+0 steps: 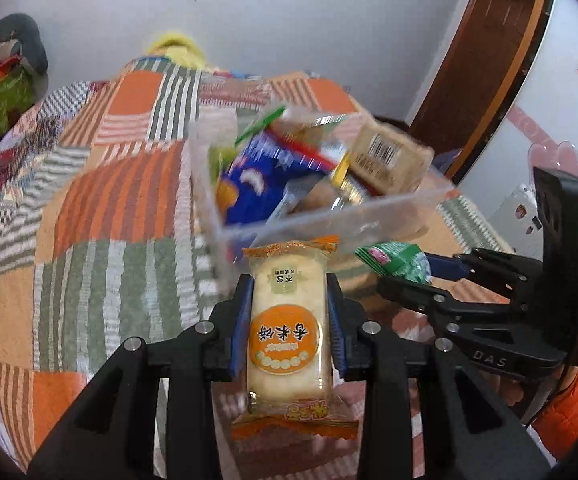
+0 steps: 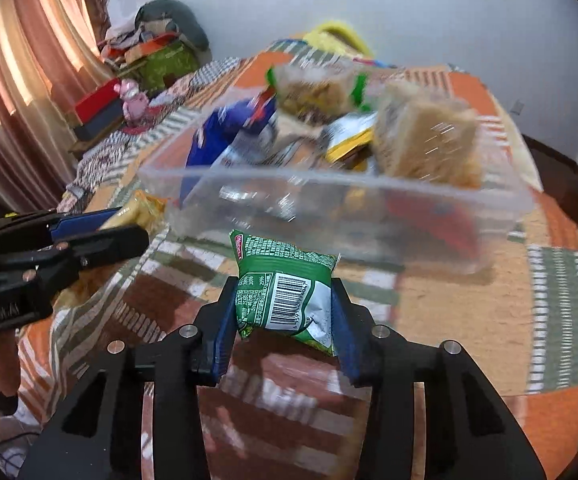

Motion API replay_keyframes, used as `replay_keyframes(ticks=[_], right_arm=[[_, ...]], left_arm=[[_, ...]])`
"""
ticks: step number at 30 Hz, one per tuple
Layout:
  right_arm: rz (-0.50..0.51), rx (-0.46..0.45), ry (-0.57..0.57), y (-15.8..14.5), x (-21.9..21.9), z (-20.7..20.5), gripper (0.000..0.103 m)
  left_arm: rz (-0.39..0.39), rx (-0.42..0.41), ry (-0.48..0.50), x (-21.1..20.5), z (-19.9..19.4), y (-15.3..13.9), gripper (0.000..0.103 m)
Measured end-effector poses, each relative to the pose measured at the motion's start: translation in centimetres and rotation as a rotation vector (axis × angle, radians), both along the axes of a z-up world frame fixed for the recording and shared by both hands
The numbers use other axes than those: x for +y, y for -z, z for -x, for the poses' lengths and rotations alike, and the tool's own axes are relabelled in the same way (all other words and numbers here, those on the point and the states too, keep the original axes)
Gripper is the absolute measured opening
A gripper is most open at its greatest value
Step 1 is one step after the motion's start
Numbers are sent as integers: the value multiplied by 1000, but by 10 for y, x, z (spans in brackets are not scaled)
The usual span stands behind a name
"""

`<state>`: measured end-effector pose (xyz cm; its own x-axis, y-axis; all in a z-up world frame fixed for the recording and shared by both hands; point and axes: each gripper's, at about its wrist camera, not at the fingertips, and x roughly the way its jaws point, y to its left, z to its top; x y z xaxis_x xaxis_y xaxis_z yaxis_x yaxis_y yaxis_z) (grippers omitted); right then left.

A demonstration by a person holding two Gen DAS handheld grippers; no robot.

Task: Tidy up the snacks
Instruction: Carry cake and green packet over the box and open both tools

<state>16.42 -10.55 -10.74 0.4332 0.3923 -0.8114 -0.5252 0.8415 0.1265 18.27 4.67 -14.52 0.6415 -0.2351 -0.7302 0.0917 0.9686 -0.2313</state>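
My left gripper (image 1: 289, 284) is shut on an orange-and-clear rice cracker packet (image 1: 287, 316), held just in front of a clear plastic box (image 1: 329, 216) that holds several snack packs. In the right wrist view my right gripper (image 2: 283, 284) is shut on a small green snack packet (image 2: 285, 292) with a barcode, just short of the clear plastic box (image 2: 369, 196). The right gripper (image 1: 421, 276) also shows at the right of the left wrist view with the green snack packet (image 1: 395, 260). At the left of the right wrist view, the left gripper (image 2: 129, 224) shows with the cracker packet (image 2: 141, 210).
The box stands on a bed with an orange, green and white patchwork cover (image 1: 121, 208). Clutter and a pink toy (image 2: 131, 98) lie at the bed's far left by a curtain (image 2: 17, 80). A wooden door frame (image 1: 485, 64) rises at the right.
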Motion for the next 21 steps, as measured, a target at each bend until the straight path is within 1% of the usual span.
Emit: replay_keyframes(ticks=[5, 9, 12, 16, 21], right_arm=[[-37, -68, 34, -30, -24, -4, 39], [-65, -116, 48, -50, -20, -11, 39], [-65, -148, 52, -60, -13, -21, 40], [-57, -176, 50, -66, -2, -36, 40], [-59, -171, 47, -64, 8, -55, 40]], left_arm=[[9, -64, 1, -10, -12, -28, 34], [1, -106, 4, -18, -29, -46, 34], [2, -123, 8, -23, -44, -55, 34], [-19, -134, 7, -26, -64, -60, 34], [-12, -115, -3, -22, -87, -54, 34]])
